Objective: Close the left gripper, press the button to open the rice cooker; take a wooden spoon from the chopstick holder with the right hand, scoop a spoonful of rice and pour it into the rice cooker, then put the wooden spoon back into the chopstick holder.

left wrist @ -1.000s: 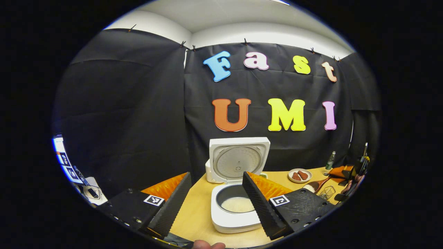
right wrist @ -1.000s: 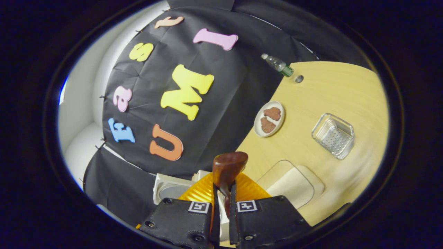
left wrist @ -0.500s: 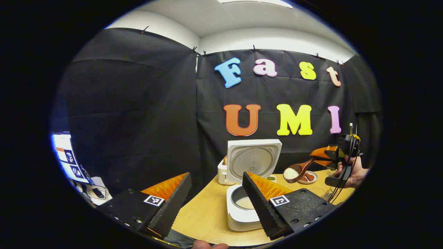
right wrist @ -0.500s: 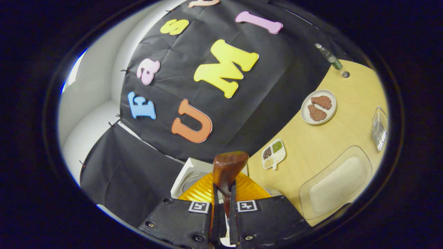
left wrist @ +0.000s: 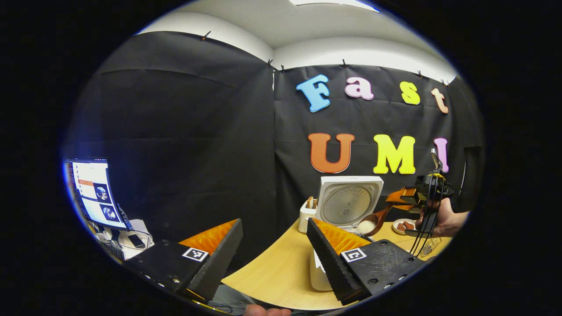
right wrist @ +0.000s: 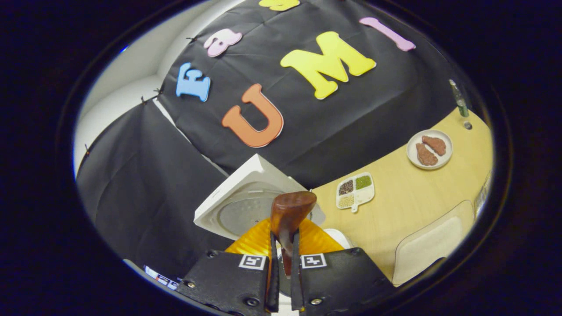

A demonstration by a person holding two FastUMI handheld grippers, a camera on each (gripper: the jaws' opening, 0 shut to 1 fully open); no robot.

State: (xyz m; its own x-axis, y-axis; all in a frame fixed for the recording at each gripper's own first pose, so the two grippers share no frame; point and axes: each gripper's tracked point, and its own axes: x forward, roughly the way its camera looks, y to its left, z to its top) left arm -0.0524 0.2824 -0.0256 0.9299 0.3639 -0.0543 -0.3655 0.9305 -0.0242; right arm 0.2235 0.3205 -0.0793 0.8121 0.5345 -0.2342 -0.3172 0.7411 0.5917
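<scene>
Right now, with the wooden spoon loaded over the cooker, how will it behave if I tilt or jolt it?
The wooden spoon looks rigid, so it should not flex. Its rice is a loose heap and will likely spill at a small tilt. The right hand-held gripper pinches only the narrow handle, so the bowl may twist if jolted over the rice cooker.

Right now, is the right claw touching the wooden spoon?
Touching. The right gripper view shows the right claw with both fingers pressed against the wooden spoon handle, no gap.
</scene>
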